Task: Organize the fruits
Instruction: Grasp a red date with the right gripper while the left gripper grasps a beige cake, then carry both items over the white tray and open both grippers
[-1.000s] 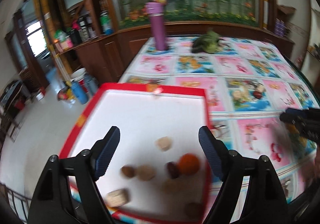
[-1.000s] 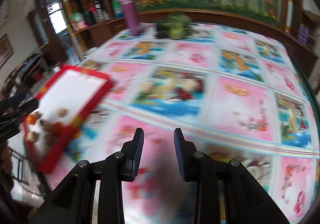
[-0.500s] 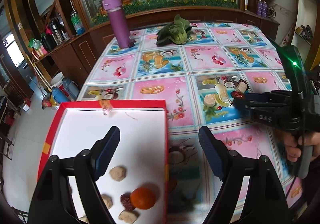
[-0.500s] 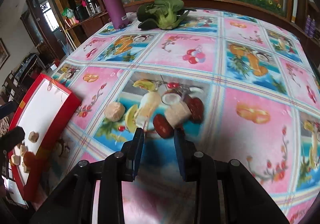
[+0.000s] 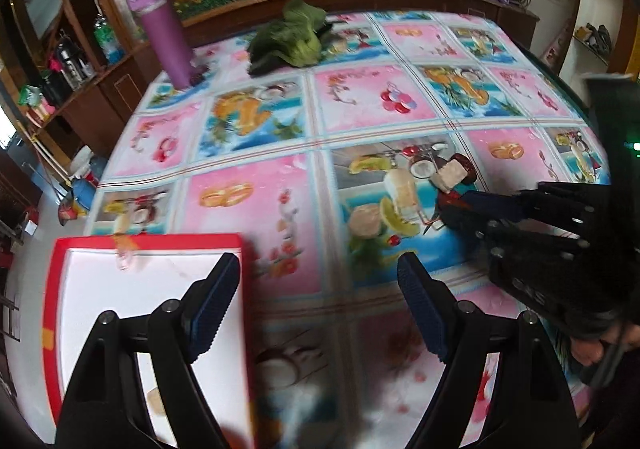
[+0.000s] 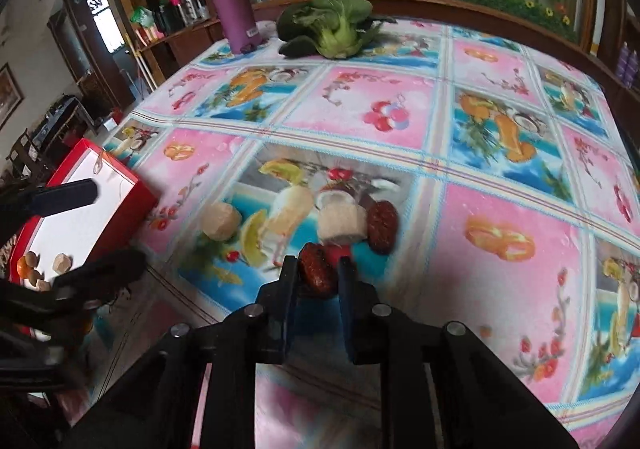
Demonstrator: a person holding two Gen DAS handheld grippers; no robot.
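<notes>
Right gripper (image 6: 318,275) low over the fruit-print tablecloth (image 6: 500,201), jaws narrowed around a red date (image 6: 314,269) between the fingertips, contact with the pads unclear; date's long axis running roughly along the fingers, far end tilted slightly left, away from the camera. Just beyond it a second red date (image 6: 382,225), long axis likewise pointing away, touching a pale peeled chunk (image 6: 342,225); another pale piece (image 6: 220,221) further left. Left gripper (image 5: 320,305) spread wide, holding nothing, above the near right edge of the red tray (image 5: 56,289).
</notes>
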